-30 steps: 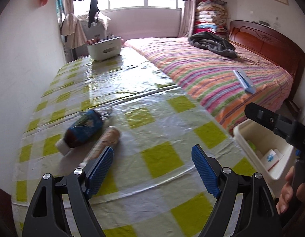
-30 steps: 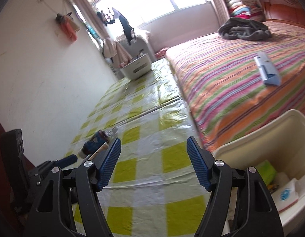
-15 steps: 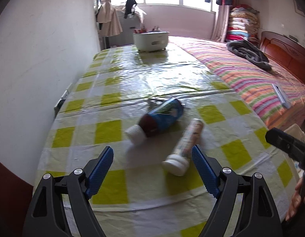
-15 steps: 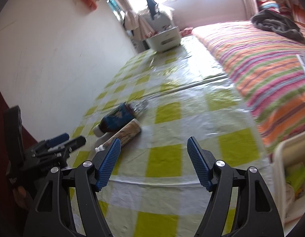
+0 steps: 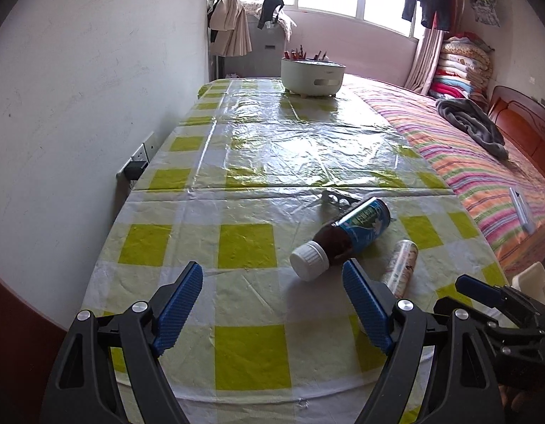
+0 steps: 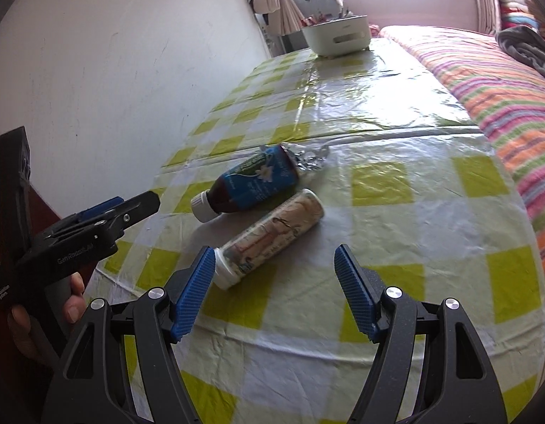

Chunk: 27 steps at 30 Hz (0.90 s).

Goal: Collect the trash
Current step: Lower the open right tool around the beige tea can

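Observation:
A dark bottle with a blue label and white cap (image 5: 346,236) (image 6: 251,185) lies on its side on the checked table (image 5: 244,247). A clear tube-shaped bottle with a printed label (image 5: 401,263) (image 6: 272,238) lies beside it, and a crumpled foil wrapper (image 5: 334,198) (image 6: 309,157) lies just behind. My left gripper (image 5: 272,307) is open and empty, just short of the dark bottle's cap. My right gripper (image 6: 274,291) is open and empty, its left finger beside the tube's cap end. The left gripper also shows in the right wrist view (image 6: 106,217).
A white basket (image 5: 313,76) stands at the table's far end. A bed with a striped cover (image 5: 484,173) runs along the table's right side. A white bin's corner (image 5: 534,279) shows at the right. The wall (image 5: 78,106) borders the table's left.
Both grippers have swung left over the table toward the bottles. The white bin has slid out of the right wrist view. Both stay open.

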Each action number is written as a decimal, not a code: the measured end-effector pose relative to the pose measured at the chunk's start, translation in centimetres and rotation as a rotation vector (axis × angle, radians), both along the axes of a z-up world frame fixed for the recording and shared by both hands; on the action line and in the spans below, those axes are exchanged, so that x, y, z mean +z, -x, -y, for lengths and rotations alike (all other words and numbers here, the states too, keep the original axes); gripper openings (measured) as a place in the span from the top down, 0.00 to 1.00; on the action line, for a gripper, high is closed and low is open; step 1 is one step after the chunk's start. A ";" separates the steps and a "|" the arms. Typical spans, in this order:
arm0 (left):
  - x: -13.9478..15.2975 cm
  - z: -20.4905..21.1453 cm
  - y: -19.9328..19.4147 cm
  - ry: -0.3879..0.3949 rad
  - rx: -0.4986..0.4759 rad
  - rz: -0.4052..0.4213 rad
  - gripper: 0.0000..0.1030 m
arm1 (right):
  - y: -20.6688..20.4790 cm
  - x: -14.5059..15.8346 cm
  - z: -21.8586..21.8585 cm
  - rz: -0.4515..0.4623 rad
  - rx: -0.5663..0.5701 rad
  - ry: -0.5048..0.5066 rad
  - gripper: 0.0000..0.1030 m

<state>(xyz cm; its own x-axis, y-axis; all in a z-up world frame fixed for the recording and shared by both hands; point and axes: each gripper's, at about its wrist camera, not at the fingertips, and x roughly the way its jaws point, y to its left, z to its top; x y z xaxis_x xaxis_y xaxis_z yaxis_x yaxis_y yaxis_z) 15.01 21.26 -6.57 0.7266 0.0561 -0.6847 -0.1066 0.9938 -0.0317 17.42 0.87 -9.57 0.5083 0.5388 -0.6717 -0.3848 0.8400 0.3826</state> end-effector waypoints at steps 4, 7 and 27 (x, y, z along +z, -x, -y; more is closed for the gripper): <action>0.0 -0.4 -0.5 0.005 0.014 0.000 0.23 | -0.6 0.2 -0.7 -0.004 0.011 0.012 0.33; -0.1 -1.0 -0.8 0.033 0.018 -0.006 0.23 | -1.2 0.0 -1.0 -0.016 0.014 0.016 0.33; -0.8 -3.2 -3.2 0.092 0.060 -0.040 0.23 | -4.4 -1.9 -4.4 -0.063 0.055 0.114 0.33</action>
<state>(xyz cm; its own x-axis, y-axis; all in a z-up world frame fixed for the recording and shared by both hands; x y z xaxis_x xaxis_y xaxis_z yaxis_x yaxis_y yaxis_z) 18.18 24.47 -7.37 0.6961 0.0344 -0.7172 -0.1689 0.9787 -0.1170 21.84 5.25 -11.47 0.4353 0.4830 -0.7598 -0.4097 0.8577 0.3106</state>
